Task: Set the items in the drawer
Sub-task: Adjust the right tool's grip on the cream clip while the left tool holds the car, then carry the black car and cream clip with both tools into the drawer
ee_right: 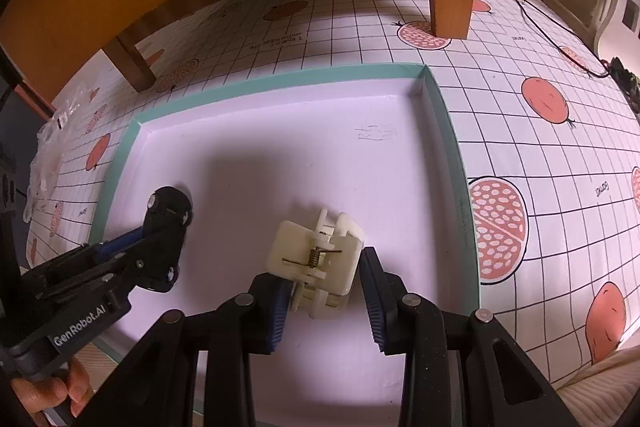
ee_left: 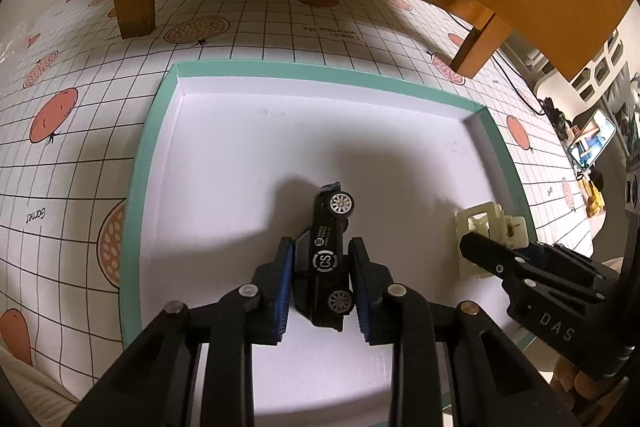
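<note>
On the grid-print cloth (ee_left: 240,7), a green-rimmed tray (ee_left: 138,195); left gripper (ee_left: 322,291) loosely brackets car (ee_left: 326,259), right gripper (ee_right: 326,291) wide.

The left gripper (ee_left: 322,283) reached in from the lower edge of its frame, jaws parted a little. The right gripper (ee_right: 326,293) did likewise in its frame, jaws set wider. A hand (ee_right: 52,393) gripped the left tool's handle at lower left.

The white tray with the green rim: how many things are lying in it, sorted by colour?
Black: 1, a black toy car with silver wheels, tipped on its side.
Cream: 1, a cream plastic clip with a metal spring.
Total: 2, both inside the white tray, each between open gripper fingers.
</note>
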Motion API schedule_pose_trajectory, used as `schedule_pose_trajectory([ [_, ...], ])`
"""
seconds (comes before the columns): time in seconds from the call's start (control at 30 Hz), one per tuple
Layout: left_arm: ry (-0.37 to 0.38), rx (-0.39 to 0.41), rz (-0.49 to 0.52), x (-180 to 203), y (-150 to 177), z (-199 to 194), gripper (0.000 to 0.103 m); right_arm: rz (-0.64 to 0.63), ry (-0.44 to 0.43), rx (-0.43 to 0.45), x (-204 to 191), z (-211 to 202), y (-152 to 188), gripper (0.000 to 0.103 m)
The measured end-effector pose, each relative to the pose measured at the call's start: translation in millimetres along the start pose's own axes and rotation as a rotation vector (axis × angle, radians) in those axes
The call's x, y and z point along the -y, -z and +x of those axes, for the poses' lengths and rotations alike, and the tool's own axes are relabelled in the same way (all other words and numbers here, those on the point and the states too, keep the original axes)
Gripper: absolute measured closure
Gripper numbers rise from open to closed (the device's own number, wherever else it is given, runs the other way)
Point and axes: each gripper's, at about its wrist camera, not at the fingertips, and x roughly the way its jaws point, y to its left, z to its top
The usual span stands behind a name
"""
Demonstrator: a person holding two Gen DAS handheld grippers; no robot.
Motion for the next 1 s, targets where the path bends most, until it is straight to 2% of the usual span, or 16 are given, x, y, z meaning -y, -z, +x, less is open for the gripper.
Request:
schedule_pose_trajectory([
  [0.23, -0.015, -0.014, 0.032, 4, 7, -5, 0.075, 0.016, -0.020, -0.007, 1, 0, 0, 0.068],
  [0.33, -0.017, 0.008, 0.033, 5, 9, -15, 0.075, 0.028, -0.040, 0.003, 1, -3, -1, 0.068],
  [0.6, -0.011, 0.100, 0.039, 12, -1, -54, 0.075, 0.058, -0.111, 0.121, -2, -39, -11, 0.068],
  [0.87, 0.037, 0.270, 0.019, 17, -26, -119, 0.075, 0.028, -0.164, 0.296, -17, -109, -26, 0.068],
  [1.0, 0.033, 0.394, 0.075, 31, -48, -162, 0.075, -0.008, -0.167, 0.409, -28, -152, -43, 0.068],
])
